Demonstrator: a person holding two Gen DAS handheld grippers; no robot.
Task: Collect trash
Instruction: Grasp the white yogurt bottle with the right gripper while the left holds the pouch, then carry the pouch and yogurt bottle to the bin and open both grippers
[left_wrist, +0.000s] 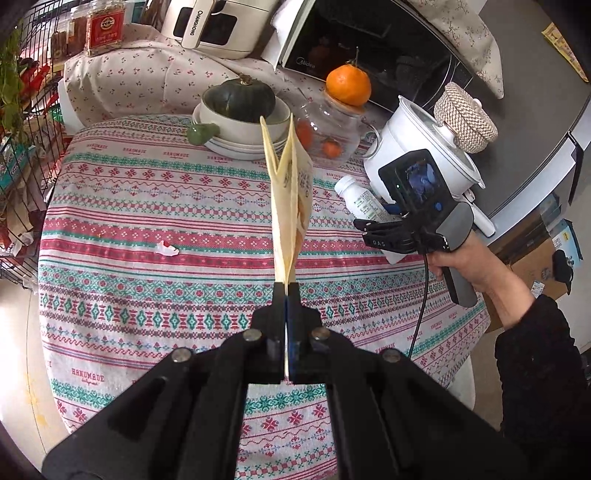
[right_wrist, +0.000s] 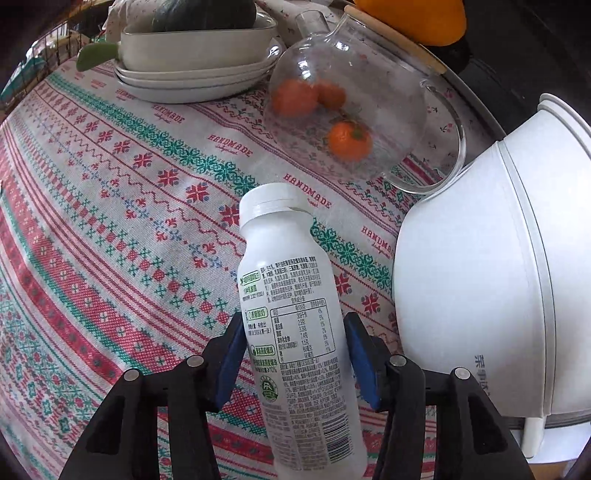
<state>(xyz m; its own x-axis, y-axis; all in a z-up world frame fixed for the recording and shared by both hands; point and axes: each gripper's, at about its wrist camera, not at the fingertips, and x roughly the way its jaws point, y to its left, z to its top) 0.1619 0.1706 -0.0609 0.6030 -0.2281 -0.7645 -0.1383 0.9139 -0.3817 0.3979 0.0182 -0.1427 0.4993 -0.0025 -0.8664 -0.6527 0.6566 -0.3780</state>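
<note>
my left gripper (left_wrist: 286, 286) is clamped on a yellow wrapper (left_wrist: 286, 192); my right gripper (right_wrist: 295, 354) straddles the white bottle (right_wrist: 295, 314), and i can't tell if its pads press it.

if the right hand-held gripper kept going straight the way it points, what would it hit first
The white plastic bottle: it already lies between the right hand-held gripper fingers, along their line. Beyond its cap sits the patterned tablecloth, then probably the glass jug of oranges, though depth is unclear.
</note>
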